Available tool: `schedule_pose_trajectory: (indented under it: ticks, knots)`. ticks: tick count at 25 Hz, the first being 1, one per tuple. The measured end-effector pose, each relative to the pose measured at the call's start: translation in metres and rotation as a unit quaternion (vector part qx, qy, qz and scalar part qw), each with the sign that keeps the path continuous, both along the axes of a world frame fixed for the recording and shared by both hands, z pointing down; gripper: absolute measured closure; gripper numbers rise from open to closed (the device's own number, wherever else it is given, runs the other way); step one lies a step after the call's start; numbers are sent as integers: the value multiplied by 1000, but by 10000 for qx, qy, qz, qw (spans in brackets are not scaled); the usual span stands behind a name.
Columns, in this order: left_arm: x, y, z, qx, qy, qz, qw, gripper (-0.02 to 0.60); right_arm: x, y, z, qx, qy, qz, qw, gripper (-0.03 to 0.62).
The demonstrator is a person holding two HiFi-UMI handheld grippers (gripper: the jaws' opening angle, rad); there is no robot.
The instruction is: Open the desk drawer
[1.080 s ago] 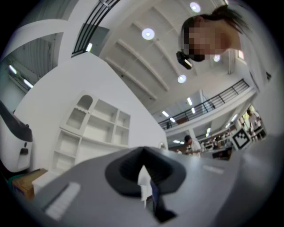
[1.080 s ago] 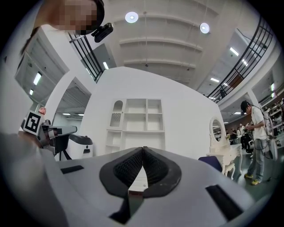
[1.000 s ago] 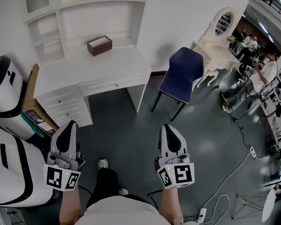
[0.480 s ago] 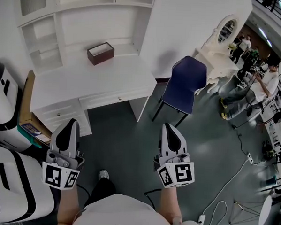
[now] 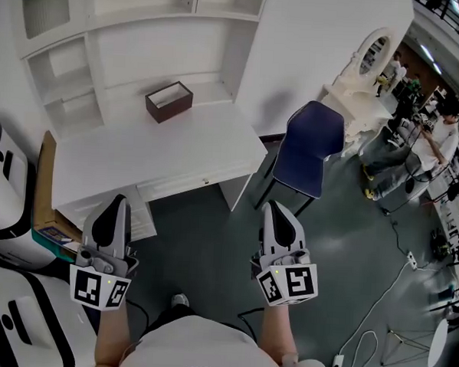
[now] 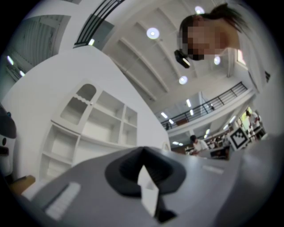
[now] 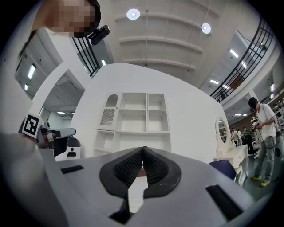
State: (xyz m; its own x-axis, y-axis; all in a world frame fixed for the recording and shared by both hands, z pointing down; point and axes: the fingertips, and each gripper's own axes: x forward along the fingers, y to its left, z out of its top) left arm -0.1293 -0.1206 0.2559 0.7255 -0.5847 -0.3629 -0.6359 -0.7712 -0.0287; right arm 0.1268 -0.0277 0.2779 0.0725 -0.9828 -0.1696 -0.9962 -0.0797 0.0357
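The white desk (image 5: 154,148) with a shelf unit stands ahead of me in the head view. Its wide drawer (image 5: 187,186) sits shut under the desktop, with a small knob (image 5: 206,181) on its front. A stack of small side drawers (image 5: 139,216) is at the desk's left end. My left gripper (image 5: 115,200) is shut and empty, its tip just in front of the side drawers. My right gripper (image 5: 273,207) is shut and empty too, hanging over the floor to the right of the desk's leg. In the right gripper view the shut gripper (image 7: 143,149) faces the shelf unit (image 7: 135,119).
A brown open box (image 5: 168,101) rests on the desktop. A blue chair (image 5: 312,149) stands right of the desk, a white vanity with an oval mirror (image 5: 374,56) behind it. White machines (image 5: 11,183) and a cardboard box (image 5: 48,200) crowd the left. People (image 5: 440,125) and floor cables (image 5: 381,298) are at the right.
I have moved closer to the desk: it has slid down and nearer in the head view. Both grippers came forward with me and stayed shut.
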Motion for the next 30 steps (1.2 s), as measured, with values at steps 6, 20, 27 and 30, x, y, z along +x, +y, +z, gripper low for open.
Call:
schedule_pose_trajectory:
  ticks: [6,20,27,30]
  knots:
    - [-7,-38,2,11,-28,76,10000,575,-10,-37,1,-14,-17,8,10000,603]
    - [4,-105,29,-284,27,-49,9996,575,-2,-110,29,-428,7,-182,9989,602]
    - [26,-153,20,-183,65,-317,9993,575,23,-173,29,-435,55,-475,9979,602]
    - [38,-169,17,-155,82,-432,9989,575,36,-197,29,-466,48,-619,9970,602]
